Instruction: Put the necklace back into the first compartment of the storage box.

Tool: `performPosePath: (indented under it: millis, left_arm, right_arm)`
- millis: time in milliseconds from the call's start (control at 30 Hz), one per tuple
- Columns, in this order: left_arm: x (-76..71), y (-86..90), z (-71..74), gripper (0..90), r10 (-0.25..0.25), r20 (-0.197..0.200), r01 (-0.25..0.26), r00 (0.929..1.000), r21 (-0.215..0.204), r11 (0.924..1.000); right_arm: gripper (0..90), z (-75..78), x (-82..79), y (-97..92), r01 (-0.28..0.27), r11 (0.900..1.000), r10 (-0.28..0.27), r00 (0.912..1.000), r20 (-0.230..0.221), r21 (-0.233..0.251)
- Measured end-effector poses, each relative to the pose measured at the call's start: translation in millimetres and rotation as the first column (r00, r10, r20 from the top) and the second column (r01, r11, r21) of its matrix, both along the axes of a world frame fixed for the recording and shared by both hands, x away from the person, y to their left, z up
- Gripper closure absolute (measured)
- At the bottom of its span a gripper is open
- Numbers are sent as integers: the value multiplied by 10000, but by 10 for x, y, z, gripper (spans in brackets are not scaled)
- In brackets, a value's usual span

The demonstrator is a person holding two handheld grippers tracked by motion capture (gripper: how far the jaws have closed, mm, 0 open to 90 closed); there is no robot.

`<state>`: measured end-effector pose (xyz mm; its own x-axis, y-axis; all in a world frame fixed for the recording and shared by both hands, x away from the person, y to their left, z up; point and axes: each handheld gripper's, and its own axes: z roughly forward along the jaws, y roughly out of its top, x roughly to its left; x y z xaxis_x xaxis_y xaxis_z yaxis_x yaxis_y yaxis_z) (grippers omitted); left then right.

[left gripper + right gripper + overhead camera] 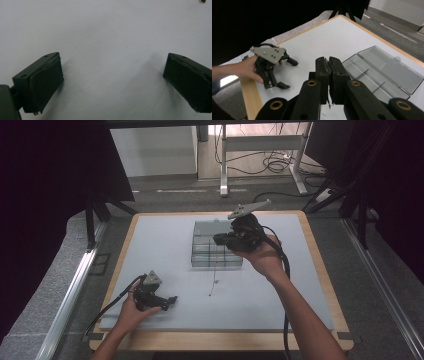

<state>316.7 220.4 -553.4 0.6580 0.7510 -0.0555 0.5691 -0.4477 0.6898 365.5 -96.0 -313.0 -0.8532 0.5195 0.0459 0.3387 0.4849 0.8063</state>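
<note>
A clear plastic compartment box (217, 251) lies mid-table with its lid folded open behind it; it is also in the right gripper view (384, 72). My right gripper (218, 239) hovers over the box, pointing left. Its jaws are pressed together (328, 60) on a thin dark strand (216, 272) that hangs down past the box's front edge, its lower end close to the table. My left gripper (170, 300) rests low on the table at the front left, open (112, 67), with only bare table between its pads; it is seen too in the right gripper view (288, 73).
The pale grey tabletop (165, 240) has a wooden rim (220, 340). Dark curtains hang to the left, and desk legs with cables (270, 165) stand beyond the far edge. A cable (285, 265) trails from the right gripper along the forearm.
</note>
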Motion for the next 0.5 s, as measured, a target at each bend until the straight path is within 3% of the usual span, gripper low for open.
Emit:
performPosePath:
  millis: [500]
  left_arm:
    - [1, 0, -1, 23, 18, 10, -18, 10000, -1, 10000]
  right_arm:
    - [846, 207, 203, 71, 348, 9988, -351, 9994, 80, 356]
